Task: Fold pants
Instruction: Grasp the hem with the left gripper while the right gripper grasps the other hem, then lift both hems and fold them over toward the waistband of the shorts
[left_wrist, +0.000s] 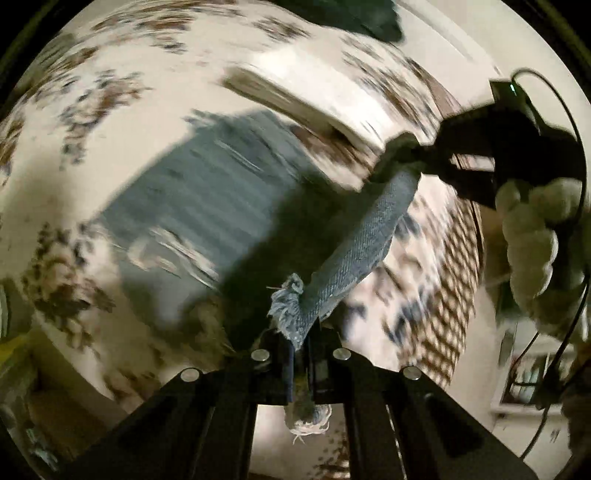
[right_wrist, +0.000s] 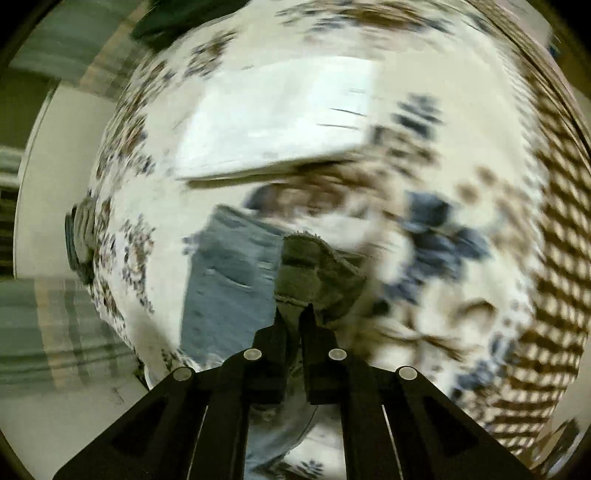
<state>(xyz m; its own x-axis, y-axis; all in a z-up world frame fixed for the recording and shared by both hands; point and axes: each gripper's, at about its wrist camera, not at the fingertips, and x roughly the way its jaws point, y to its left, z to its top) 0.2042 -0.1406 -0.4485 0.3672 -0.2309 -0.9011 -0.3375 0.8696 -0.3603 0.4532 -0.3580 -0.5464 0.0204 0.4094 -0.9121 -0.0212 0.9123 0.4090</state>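
Observation:
Blue denim pants (left_wrist: 207, 206) lie spread on a floral bedsheet (left_wrist: 74, 110). My left gripper (left_wrist: 301, 343) is shut on the frayed hem of one pant leg, which stretches taut up and to the right as a strip (left_wrist: 362, 251). In the left wrist view the right gripper (left_wrist: 436, 155) holds the far end of that strip, with a white-gloved hand (left_wrist: 528, 240) behind it. In the right wrist view my right gripper (right_wrist: 295, 314) is shut on a fold of denim (right_wrist: 314, 273), and the rest of the pants (right_wrist: 225, 280) lies below to the left. Both views are motion-blurred.
A white folded stack (left_wrist: 317, 92) lies on the sheet beyond the pants, also seen in the right wrist view (right_wrist: 280, 122). A dark garment (left_wrist: 351, 18) sits at the bed's far edge. A checkered patterned area (right_wrist: 554, 258) borders the right side.

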